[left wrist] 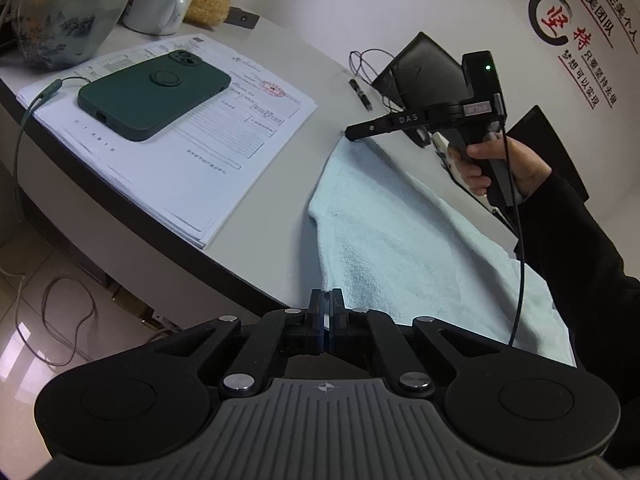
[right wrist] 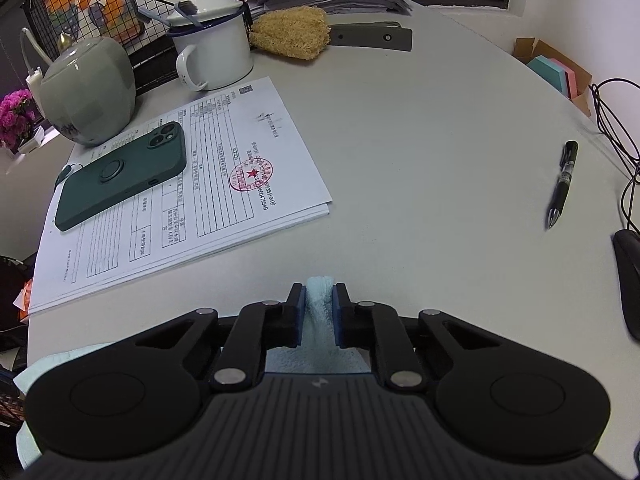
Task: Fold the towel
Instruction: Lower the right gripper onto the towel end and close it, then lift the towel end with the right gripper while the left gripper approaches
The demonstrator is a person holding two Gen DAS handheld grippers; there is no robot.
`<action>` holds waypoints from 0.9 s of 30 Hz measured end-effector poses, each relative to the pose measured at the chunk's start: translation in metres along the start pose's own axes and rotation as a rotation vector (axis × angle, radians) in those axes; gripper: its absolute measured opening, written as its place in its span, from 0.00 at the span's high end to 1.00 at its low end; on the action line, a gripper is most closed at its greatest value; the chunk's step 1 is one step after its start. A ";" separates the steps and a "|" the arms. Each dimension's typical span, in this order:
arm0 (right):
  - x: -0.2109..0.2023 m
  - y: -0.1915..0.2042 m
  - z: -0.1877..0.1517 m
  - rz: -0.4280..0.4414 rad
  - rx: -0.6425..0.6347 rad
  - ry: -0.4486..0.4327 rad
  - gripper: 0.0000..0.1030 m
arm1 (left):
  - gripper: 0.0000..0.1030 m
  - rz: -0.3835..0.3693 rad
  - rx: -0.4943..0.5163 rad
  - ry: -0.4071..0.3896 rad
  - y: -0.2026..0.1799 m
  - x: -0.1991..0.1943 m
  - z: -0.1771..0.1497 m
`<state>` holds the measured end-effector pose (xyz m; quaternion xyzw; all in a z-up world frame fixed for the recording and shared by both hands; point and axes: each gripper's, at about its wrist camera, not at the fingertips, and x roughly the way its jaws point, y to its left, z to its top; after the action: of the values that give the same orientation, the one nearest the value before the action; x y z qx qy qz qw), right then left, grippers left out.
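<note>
Two grippers are working one pale blue terry towel (left wrist: 400, 236), soft and nubbly, which is lying flat across the near corner of the smooth grey desk (right wrist: 420, 140) with its near end reaching the desk's rounded edge. We are seeing the left gripper (left wrist: 329, 312) sitting at that near edge with its jaws pressed fully together on a thin sliver of the towel's hem. Over at the far corner, the right gripper (right wrist: 319, 304) is pinching a bunched ridge of the cloth between its blue pads (right wrist: 301, 316), jaws narrow and pressing on the fabric from both sides. We are watching a hand (left wrist: 504, 164) in a dark sleeve gripping that tool's handle. Ahead of the towel the desk is lying open, with a black pen (right wrist: 562, 182) off to the right and a stack of printed papers (right wrist: 224, 184) to the left carrying a dark green phone (right wrist: 120, 176).
</note>
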<state>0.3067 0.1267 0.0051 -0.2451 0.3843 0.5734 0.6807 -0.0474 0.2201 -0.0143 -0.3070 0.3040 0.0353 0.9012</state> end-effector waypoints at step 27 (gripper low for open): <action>-0.130 0.005 -0.052 -0.006 0.009 -0.235 0.86 | 0.53 0.109 0.111 -0.020 -0.014 0.009 0.008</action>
<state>0.2833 0.0107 0.0801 -0.1743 0.3038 0.5942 0.7240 -0.0326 0.2128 -0.0066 -0.2393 0.3126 0.0708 0.9165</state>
